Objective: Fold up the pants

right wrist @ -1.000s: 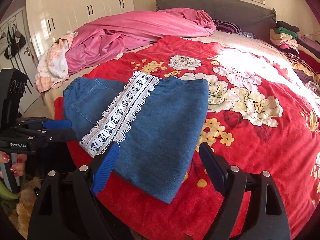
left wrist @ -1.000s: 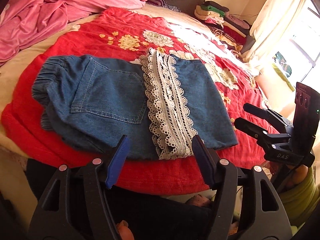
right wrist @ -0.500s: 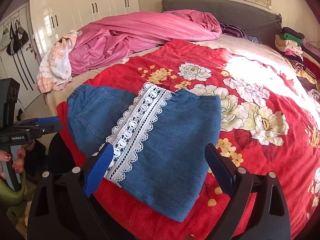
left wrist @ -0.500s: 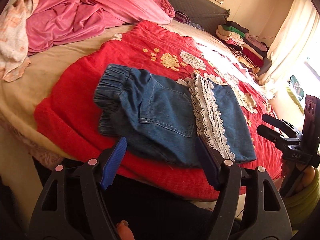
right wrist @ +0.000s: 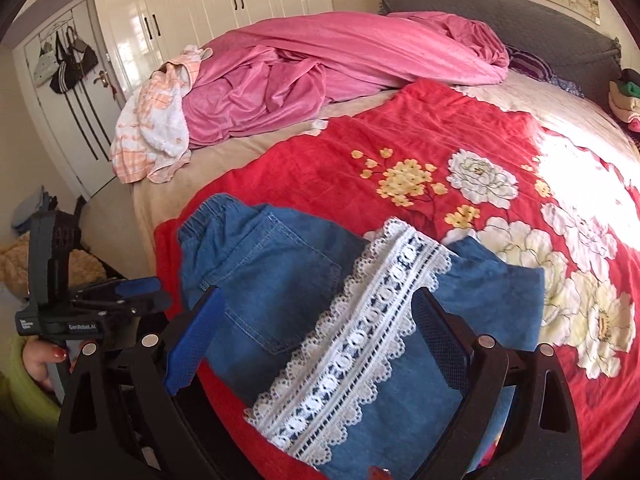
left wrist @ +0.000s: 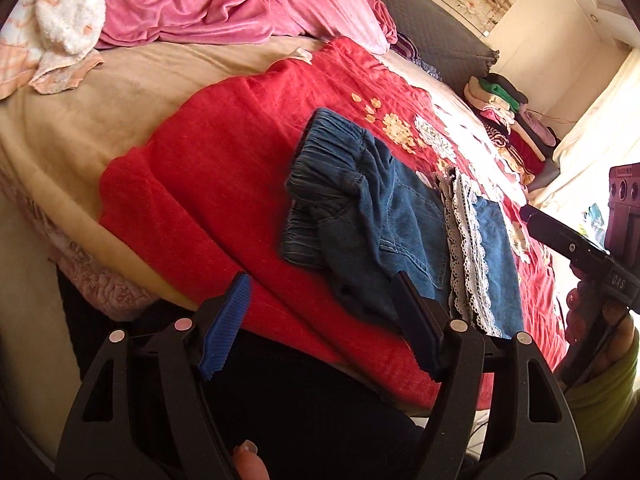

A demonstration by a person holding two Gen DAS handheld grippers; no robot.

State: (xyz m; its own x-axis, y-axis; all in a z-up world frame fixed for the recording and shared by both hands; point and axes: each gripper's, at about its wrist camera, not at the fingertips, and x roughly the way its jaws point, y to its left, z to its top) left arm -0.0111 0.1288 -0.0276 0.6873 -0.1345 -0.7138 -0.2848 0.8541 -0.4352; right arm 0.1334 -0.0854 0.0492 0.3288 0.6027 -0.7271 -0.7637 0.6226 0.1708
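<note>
The blue denim pants (left wrist: 372,220) lie folded on the red flowered blanket (left wrist: 208,184), elastic waistband to the left and a white lace band (right wrist: 360,340) across them. My left gripper (left wrist: 320,332) is open over the near edge of the bed, just left of the pants' near corner, with nothing between its fingers. My right gripper (right wrist: 316,344) stands wide open above the near part of the pants. The lace band shows between its fingers (right wrist: 192,344), which grip nothing. Each gripper appears in the other's view: the right gripper (left wrist: 560,236) and the left gripper (right wrist: 120,292).
A crumpled pink quilt (right wrist: 320,68) and a peach-and-white towel (right wrist: 156,132) lie at the far left of the bed. Folded clothes (left wrist: 500,96) are stacked by the grey headboard (right wrist: 500,12). White wardrobes (right wrist: 220,4) stand behind. Beige sheet (left wrist: 80,120) shows left of the blanket.
My left gripper has slid left along the bed edge and rolled, so the pants now sit right of centre. My right gripper has moved over the pants and its jaws have widened.
</note>
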